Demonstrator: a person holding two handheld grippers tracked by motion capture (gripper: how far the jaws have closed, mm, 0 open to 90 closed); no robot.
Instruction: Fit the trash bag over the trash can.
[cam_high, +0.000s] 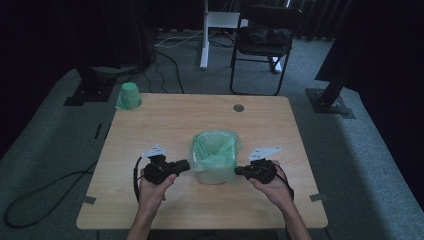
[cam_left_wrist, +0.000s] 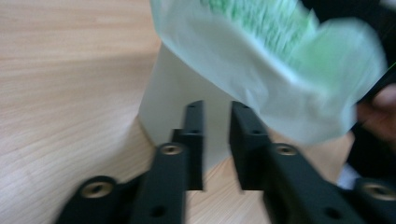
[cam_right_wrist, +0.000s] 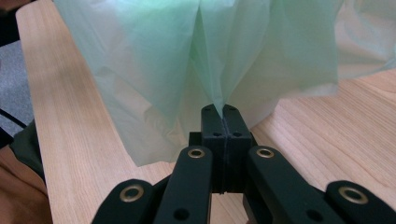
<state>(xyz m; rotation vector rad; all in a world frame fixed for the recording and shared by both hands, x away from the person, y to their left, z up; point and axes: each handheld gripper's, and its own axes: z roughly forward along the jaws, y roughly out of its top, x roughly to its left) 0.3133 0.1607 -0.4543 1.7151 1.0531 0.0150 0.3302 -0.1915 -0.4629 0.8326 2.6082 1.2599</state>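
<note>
Item: small white plastic bin (cam_high: 214, 172), lined with a thin translucent green plastic bag (cam_high: 216, 147), standing near the middle of the light wooden table (cam_high: 165, 120), between the two hand-held grippers.

Right gripper (cam_right_wrist: 224, 114): jaws are pressing together on a gathered fold of the bag's overhang, the film fanning upward from the pinch.

Left gripper (cam_left_wrist: 215, 135): jaws are standing apart with a narrow gap, nothing between them; they are pointing at the bin's white wall, just beneath the bag's loose hem.

Also present: a roll of green bags (cam_high: 128, 96) at the table's far left corner, well apart from the work.

Step in hand, as judged: the bag's overhang is being dressed around the bin's rim, one side gripped.

Next move, as judged: the left jaws need to be lifting to the hem and closing on it, so both sides are pulling evenly.
</note>
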